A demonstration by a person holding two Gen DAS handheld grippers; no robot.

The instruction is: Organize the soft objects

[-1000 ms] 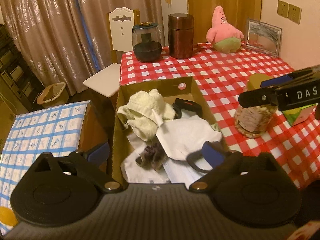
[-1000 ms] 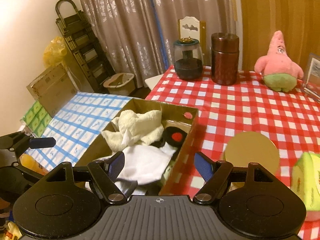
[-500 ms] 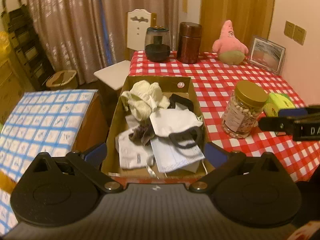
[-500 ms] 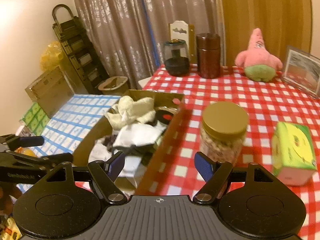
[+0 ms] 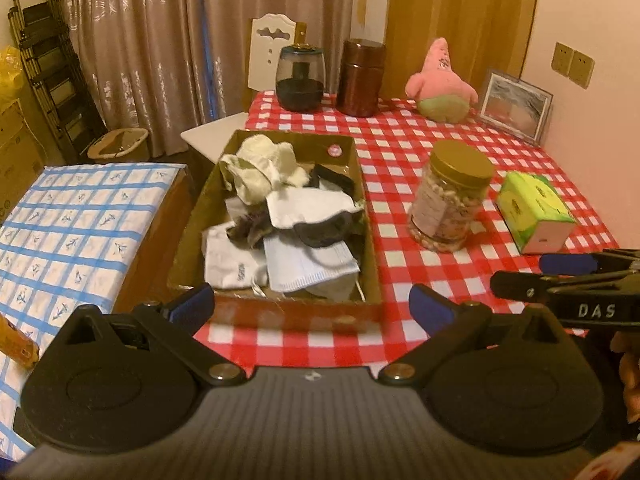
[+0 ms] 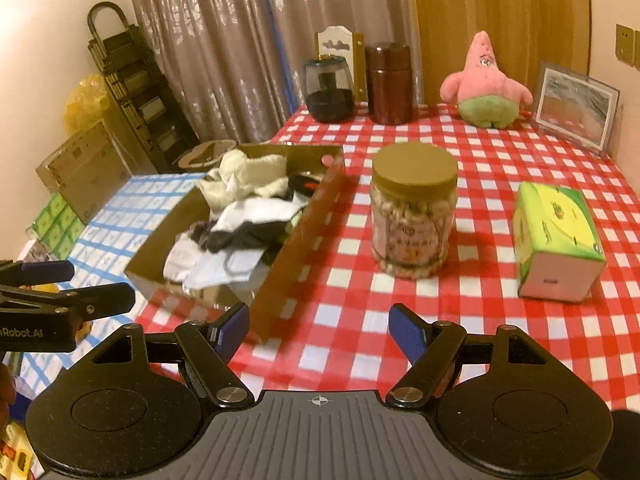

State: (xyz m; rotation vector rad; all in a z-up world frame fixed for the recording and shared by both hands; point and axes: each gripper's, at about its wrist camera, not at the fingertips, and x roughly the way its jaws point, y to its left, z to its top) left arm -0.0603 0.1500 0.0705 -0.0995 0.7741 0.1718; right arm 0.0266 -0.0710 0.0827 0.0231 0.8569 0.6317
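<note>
A brown cardboard box [image 5: 368, 232] [image 6: 304, 240] lies at the left edge of the red checked table. It holds a pile of soft things: a cream cloth [image 5: 260, 164] [image 6: 244, 176], a white cloth [image 5: 308, 204], a blue face mask [image 5: 308, 268] and dark pieces. My left gripper [image 5: 310, 306] is open and empty, just short of the box's near wall. My right gripper [image 6: 318, 330] is open and empty over the tablecloth, right of the box. A pink star plush [image 5: 440, 80] [image 6: 486, 82] sits at the table's far side.
A gold-lidded jar of nuts [image 5: 452, 196] [image 6: 414, 210] and a green tissue box [image 5: 534, 210] [image 6: 556, 240] stand right of the box. Two dark canisters [image 5: 300, 78] [image 6: 388, 82] and a picture frame [image 5: 514, 104] are at the back. A blue checked surface [image 5: 68, 220] lies to the left.
Both grippers have drawn back from above the box toward the table's near edge. The whole box, the jar and the tissue box now show ahead of them. Both stay open and empty.
</note>
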